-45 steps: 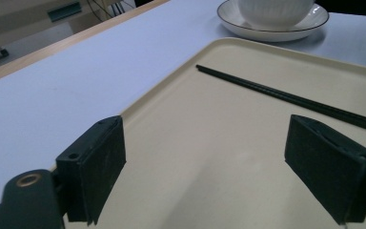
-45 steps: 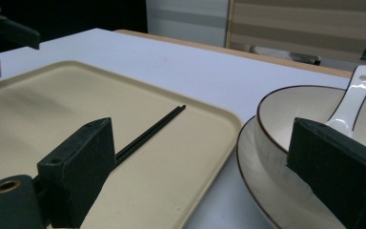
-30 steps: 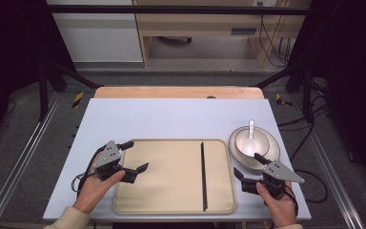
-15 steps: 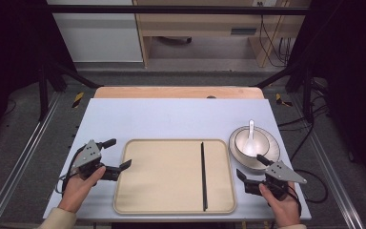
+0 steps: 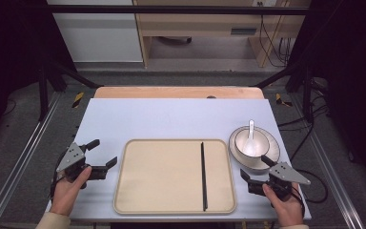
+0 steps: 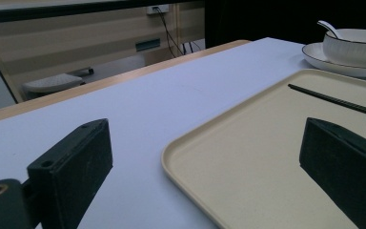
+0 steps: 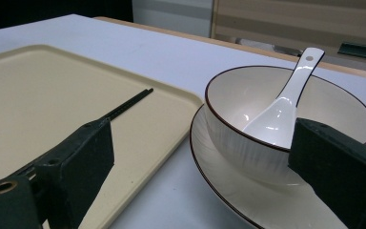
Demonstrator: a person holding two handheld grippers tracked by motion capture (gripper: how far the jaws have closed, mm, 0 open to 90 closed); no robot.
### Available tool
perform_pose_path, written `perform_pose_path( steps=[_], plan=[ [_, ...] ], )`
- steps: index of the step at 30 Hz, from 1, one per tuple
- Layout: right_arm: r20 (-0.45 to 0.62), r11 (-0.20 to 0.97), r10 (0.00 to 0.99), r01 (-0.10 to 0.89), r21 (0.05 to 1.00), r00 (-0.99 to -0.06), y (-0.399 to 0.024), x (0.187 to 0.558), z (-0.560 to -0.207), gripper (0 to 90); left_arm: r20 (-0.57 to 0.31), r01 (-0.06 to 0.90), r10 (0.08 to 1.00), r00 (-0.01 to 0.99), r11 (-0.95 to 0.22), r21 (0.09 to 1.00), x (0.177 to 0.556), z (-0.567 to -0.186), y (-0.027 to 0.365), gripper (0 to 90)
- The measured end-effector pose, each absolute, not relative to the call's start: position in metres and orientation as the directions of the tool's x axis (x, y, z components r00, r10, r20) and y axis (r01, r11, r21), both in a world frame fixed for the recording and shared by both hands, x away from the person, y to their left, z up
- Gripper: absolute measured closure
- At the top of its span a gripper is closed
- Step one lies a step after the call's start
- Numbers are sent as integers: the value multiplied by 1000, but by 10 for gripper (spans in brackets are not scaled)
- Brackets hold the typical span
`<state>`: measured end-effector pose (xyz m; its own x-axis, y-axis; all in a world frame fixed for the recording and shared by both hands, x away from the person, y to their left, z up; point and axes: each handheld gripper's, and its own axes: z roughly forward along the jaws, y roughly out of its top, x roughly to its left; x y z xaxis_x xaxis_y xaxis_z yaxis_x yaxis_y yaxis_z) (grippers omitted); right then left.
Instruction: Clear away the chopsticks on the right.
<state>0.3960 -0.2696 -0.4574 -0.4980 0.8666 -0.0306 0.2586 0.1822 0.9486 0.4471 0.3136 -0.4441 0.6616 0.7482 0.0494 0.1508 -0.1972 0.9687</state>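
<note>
A beige tray (image 5: 162, 176) lies at the middle front of the pale table, with black chopsticks (image 5: 203, 174) lying lengthwise on its right part. A white bowl (image 5: 251, 143) with a white spoon (image 5: 250, 133) in it stands on a plate (image 5: 271, 155) right of the tray. My left gripper (image 5: 101, 153) is open beside the tray's left edge, holding nothing. My right gripper (image 5: 255, 167) is open just in front of the plate, also holding nothing. In the right gripper view the bowl (image 7: 267, 119) and the spoon (image 7: 286, 102) sit close between the jaws. In the left gripper view the tray (image 6: 267, 157) lies ahead.
The pale table top (image 5: 171, 119) stretches behind the tray to a wooden strip (image 5: 176, 92) at its far edge. Metal rails (image 5: 19, 157) run along both sides below the table. A wooden cabinet (image 5: 200, 24) stands on the floor beyond.
My left gripper has drawn back leftward off the tray to the table beside it. The right gripper has barely shifted, staying by the plate.
</note>
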Motion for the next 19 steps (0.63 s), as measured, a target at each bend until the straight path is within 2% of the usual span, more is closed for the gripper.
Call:
perform_pose_path(
  steps=[15,19],
  plan=[
    [-63,224,861,264,938,-505,-269,397,-469,74,61,155,778,625,-200,967,428,-462,324,34],
    [-46,197,857,244,950,-513,-264,393,-464,75,61,140,788,612,-184,973,428,-459,324,34]
  ],
)
